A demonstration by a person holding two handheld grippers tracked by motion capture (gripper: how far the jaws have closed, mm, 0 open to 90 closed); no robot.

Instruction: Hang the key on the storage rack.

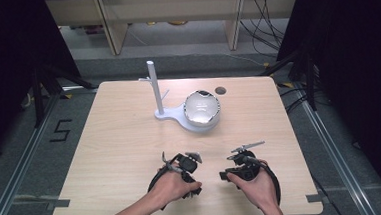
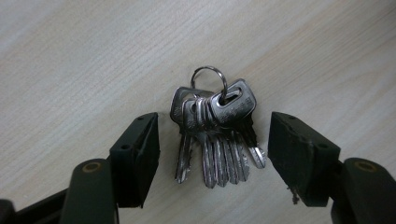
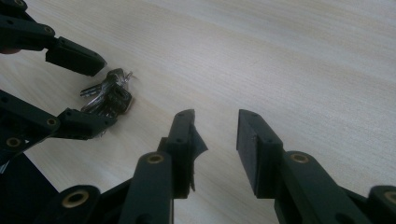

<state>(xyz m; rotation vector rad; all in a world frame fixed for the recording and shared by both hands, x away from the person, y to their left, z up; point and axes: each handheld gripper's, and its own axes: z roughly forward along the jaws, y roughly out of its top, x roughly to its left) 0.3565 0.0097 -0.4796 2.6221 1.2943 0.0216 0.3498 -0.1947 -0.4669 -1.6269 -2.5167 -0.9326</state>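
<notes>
The left gripper (image 2: pixel 212 140) stands open with a bunch of keys (image 2: pixel 215 133) lying flat between its jaws, untouched, while the right gripper (image 3: pixel 215 140), open and empty, sits just beside.

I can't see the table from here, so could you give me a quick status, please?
Left gripper open, straddling the keys. Keys flat on table, untouched. Right gripper open, empty. Nothing in the way.

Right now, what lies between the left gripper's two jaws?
The bunch of keys lies flat on the bare table between the open jaws of the left gripper, touching neither, as the left gripper view shows.
</notes>
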